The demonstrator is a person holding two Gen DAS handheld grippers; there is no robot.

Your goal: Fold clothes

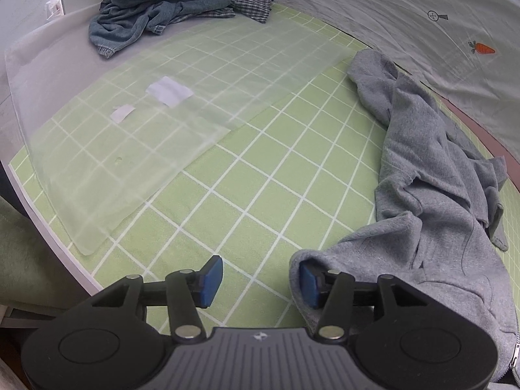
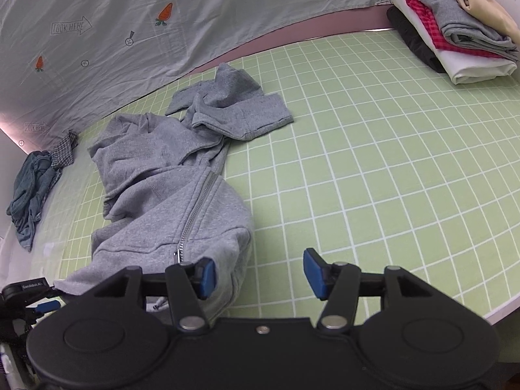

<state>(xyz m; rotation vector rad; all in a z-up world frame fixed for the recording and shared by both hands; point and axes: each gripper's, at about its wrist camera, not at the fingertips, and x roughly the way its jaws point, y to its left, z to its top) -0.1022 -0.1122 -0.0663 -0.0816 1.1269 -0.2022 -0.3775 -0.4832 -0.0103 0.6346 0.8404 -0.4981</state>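
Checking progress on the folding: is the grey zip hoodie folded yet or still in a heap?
Not folded. The grey hoodie lies crumpled on the green grid mat, sleeve twisted.

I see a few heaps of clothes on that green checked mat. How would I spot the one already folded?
Start from the green checked mat and follow it to its far right corner, by the grey printed sheet. There sits the folded stack: flat layers of black, white, pink check, grey and beige. The grey zip hoodie and the denim heap both lie crumpled.
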